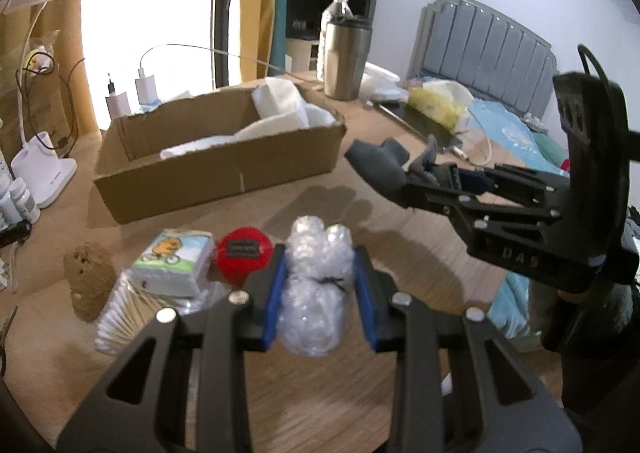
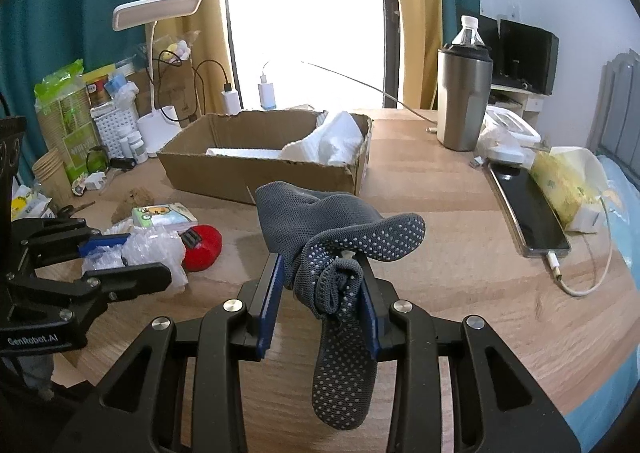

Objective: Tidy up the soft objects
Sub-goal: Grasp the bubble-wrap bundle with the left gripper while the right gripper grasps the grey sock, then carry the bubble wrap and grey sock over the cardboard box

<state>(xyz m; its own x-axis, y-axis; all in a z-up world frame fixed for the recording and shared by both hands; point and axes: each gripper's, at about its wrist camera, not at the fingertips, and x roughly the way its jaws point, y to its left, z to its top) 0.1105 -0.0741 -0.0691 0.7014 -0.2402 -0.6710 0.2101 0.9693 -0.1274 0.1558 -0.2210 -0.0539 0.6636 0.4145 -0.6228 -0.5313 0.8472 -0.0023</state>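
My left gripper [image 1: 320,253] is shut on a bundle of clear bubble wrap [image 1: 316,293], held just above the wooden table [image 1: 420,245]. Seen from the right wrist, the left gripper [image 2: 132,257] and its bubble wrap [image 2: 152,249] sit at the left. My right gripper [image 2: 320,273] is shut on a pair of grey socks [image 2: 340,237] with white grip dots, one end hanging down. In the left wrist view, the right gripper [image 1: 400,169] holds the grey socks [image 1: 372,163] in the air on the right. An open cardboard box [image 1: 216,173] [image 2: 260,173] behind them holds white cloth [image 1: 280,101] [image 2: 332,137].
On the table near the left gripper lie a red soft thing [image 1: 244,253], a cartoon tissue pack [image 1: 172,265], a brown sponge [image 1: 86,277] and cotton swabs [image 1: 120,317]. A steel tumbler [image 2: 464,97], a phone [image 2: 528,209] on a cable and a yellow tissue pack [image 2: 560,181] stand right.
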